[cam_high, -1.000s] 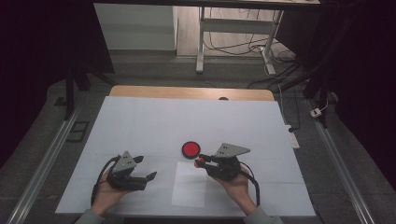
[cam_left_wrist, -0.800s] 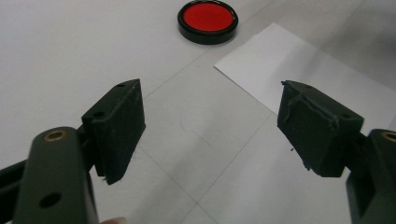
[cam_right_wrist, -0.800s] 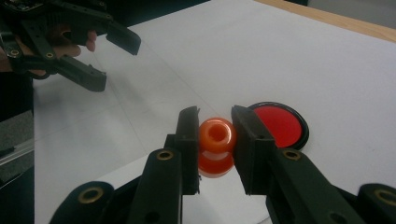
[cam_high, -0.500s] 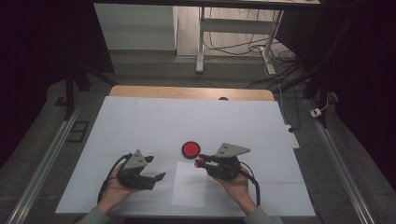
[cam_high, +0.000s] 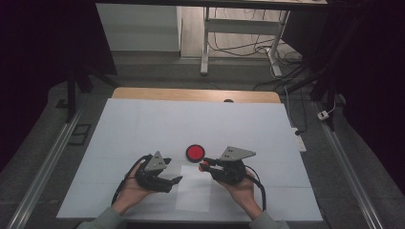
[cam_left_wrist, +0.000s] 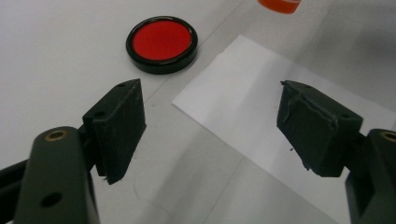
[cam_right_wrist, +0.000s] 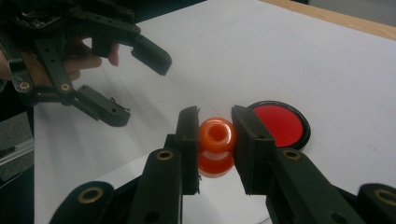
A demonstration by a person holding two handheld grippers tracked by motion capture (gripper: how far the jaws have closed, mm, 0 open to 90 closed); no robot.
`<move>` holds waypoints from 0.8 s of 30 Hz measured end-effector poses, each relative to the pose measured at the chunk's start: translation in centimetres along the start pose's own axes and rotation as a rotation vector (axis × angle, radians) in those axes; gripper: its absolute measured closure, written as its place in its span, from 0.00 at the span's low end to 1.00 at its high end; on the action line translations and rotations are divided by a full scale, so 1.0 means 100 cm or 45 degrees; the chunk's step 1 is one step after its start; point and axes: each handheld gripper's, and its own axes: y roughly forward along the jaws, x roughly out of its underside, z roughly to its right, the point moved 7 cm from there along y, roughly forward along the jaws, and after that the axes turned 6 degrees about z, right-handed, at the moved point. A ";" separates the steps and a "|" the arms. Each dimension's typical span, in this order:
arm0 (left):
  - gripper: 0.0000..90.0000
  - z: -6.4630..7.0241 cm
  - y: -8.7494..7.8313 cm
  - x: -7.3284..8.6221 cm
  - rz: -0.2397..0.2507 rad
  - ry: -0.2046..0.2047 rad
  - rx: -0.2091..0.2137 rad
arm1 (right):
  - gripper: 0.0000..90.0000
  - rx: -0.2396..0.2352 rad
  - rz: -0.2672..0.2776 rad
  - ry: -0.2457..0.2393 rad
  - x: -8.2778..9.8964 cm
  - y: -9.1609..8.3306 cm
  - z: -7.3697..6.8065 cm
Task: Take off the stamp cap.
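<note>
Leftward tongs [cam_high: 174, 180] have slid toward the white paper sheet [cam_high: 195, 188], gaping wide; right tongs [cam_right_wrist: 215, 140] clamp an orange spool [cam_right_wrist: 215, 145] beside the red-topped lid [cam_high: 195, 153]. No lettering is legible.

bead [cam_right_wrist: 215, 136]: glossy, probably plastic | sheet [cam_left_wrist: 261, 116]: matt paper | lid [cam_left_wrist: 161, 43]: glossy

High view looks down from above; both gripper views, close and low, share the red disc [cam_left_wrist: 161, 44].

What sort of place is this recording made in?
Probably a lab or workshop: a white-covered table on a grey floor, metal rails running alongside, and loose cables under a desk frame behind.
</note>
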 end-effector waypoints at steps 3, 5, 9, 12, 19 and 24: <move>0.26 0.002 0.006 -0.005 0.000 0.012 0.013 | 0.80 -0.001 0.001 0.000 0.000 0.001 0.000; 0.26 0.004 0.009 -0.006 0.000 0.015 0.022 | 0.80 -0.003 0.003 0.002 0.000 0.001 -0.001; 0.27 0.005 0.013 -0.009 -0.003 0.020 0.034 | 0.80 -0.004 0.005 0.003 0.000 0.001 -0.001; 0.27 0.006 0.017 -0.011 -0.003 0.022 0.042 | 0.80 -0.002 0.001 0.001 0.000 0.001 -0.001; 0.28 0.009 0.023 -0.015 -0.004 0.025 0.062 | 0.80 -0.003 0.010 0.007 0.000 0.002 -0.001; 0.28 0.011 0.028 -0.018 -0.005 0.031 0.074 | 0.80 -0.007 0.005 0.002 0.000 0.003 -0.002</move>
